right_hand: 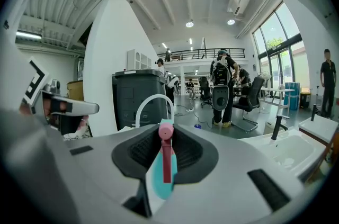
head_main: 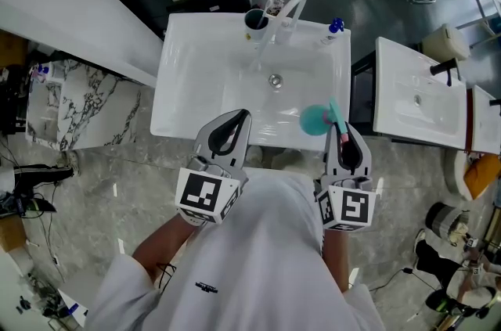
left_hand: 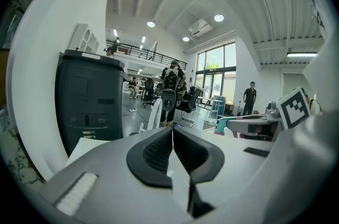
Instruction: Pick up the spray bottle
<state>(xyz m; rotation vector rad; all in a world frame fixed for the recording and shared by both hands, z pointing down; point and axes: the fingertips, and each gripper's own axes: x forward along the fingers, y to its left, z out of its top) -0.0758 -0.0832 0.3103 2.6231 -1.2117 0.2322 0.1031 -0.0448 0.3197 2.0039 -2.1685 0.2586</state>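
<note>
Right tool [head_main: 342,127] is clamped on the teal spray bottle [head_main: 315,119], with the pink trigger seen between the jaws. The bottle is held above the near right part of the white sink [head_main: 188,55]. Left tool [head_main: 241,116] is closed with nothing gripped, above the sink's near edge.

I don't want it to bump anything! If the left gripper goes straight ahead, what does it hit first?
Probably the white faucet at the back of the sink. The left gripper points roughly at it, though depth is unclear.
</note>
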